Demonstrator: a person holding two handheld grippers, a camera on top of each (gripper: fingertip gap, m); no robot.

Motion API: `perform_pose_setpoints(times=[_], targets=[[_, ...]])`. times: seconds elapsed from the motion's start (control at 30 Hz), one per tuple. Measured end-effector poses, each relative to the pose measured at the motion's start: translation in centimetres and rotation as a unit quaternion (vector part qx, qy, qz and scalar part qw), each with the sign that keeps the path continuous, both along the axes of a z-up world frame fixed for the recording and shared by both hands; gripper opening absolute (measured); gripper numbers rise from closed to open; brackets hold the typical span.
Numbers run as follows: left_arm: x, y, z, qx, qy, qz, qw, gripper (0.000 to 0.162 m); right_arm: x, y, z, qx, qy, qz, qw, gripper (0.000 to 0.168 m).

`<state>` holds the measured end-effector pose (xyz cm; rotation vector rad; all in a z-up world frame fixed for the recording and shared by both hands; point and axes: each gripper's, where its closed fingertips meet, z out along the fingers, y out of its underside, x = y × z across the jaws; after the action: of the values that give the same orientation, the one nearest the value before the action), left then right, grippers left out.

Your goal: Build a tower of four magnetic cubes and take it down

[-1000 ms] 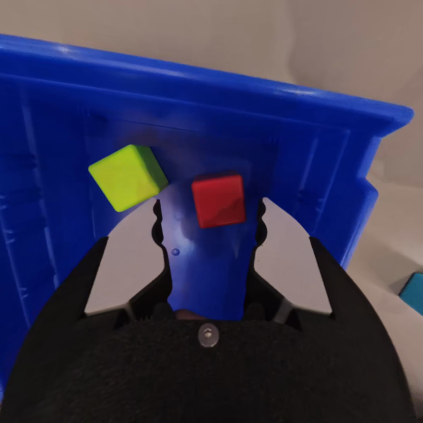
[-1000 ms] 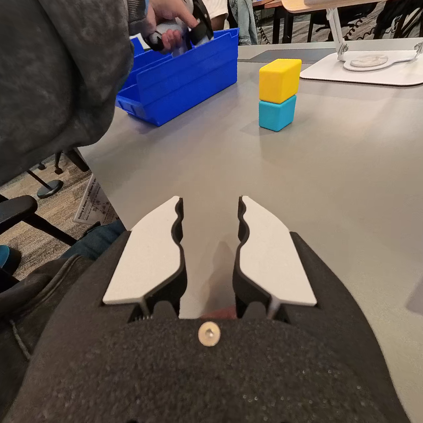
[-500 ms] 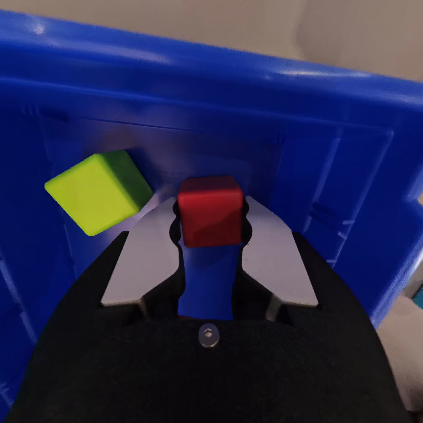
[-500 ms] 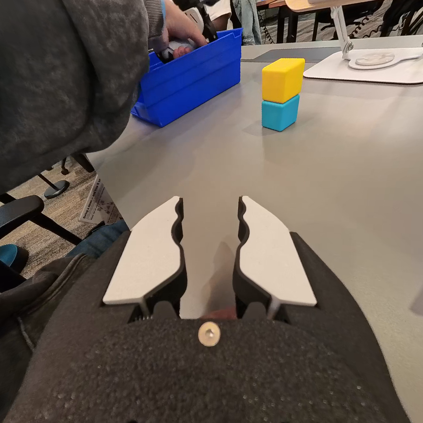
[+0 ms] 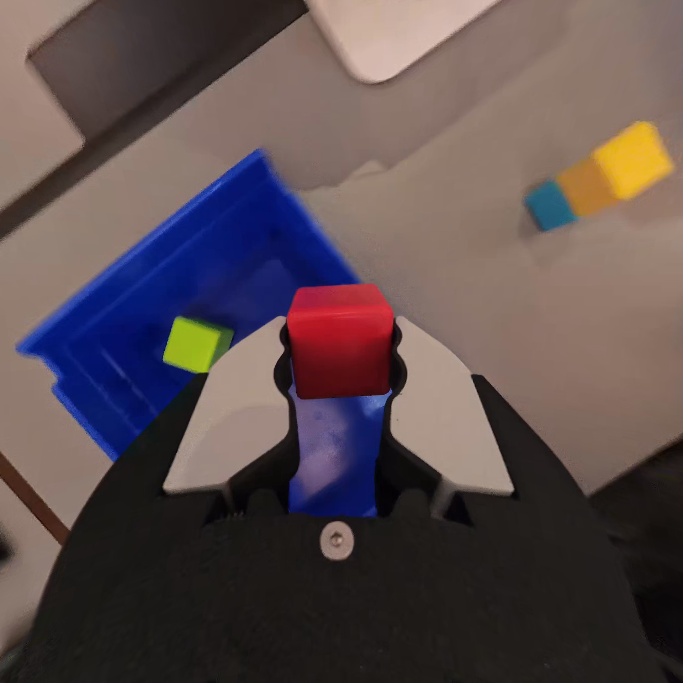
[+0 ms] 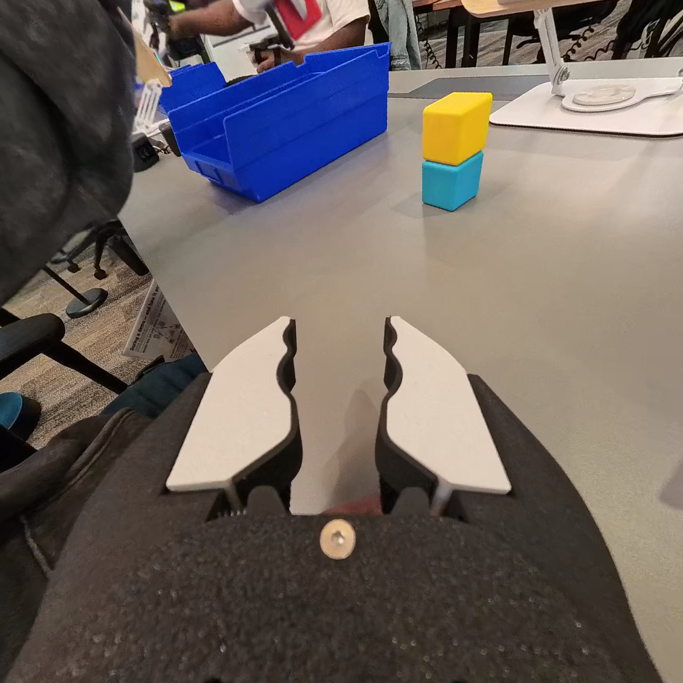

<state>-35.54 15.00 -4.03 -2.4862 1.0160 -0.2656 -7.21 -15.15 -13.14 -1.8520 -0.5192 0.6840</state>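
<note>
The left gripper point(image 5: 339, 342) pinches the red cube point(image 5: 338, 340) between its two tips, and the cube is held in the air above the blue bin point(image 5: 173, 314). This view is blurred. Inside the blue bin one lime-green cube point(image 5: 196, 347) lies on the floor of the bin, to the left of the red cube in the picture. To the right of the bin, well apart from it, the yellow cube point(image 5: 632, 162) stands on top of the cyan cube point(image 5: 547, 207) on the grey table point(image 5: 480, 295).

The right gripper point(image 6: 339, 325) is low over the grey table, on the near side of the blue bin and far from it. Its jaws are spread and nothing is between them. From this view the two-cube stack is to the right of the bin; the yellow cube touches the cyan one and sits a little turned against it. Behind the stack, farther from the bin, a white stand base point(image 6: 591, 114) rests on the table. A grey sleeve point(image 6: 55, 129) fills the left edge of the view, beside the bin.
</note>
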Motion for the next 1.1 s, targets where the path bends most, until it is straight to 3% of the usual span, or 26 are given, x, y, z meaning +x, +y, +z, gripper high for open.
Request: perform_pose_setpoints(times=[0.07,0.17,0.37,0.67,0.83,1.1], targets=[[3.2,-1.8,2.4,0.016,-0.006,-0.090,0.996,0.049,0.0,0.0,-0.1,-0.003,0.000,0.000,1.000,0.046],[8.8,-5.3,4.4,0.029,-0.024,-0.254,0.966,0.049,0.2,0.2,0.0,-0.002,0.002,-0.008,1.000,0.046],[16.2,-8.3,2.1,0.006,0.063,-0.413,0.909,0.049,0.6,0.3,0.5,0.014,0.010,-0.026,1.000,0.047],[21.8,-6.6,-3.3,-0.039,0.128,-0.451,0.882,0.049,0.7,0.3,0.6,0.026,0.005,-0.034,0.999,0.047],[24.1,-6.9,-4.2,-0.049,0.109,-0.470,0.875,0.049,0.8,0.3,0.6,0.028,0.003,-0.036,0.999,0.046],[24.8,-7.8,-5.9,-0.064,0.147,-0.490,0.857,0.050,0.8,0.2,0.6,0.024,0.009,-0.032,0.999,0.046]])
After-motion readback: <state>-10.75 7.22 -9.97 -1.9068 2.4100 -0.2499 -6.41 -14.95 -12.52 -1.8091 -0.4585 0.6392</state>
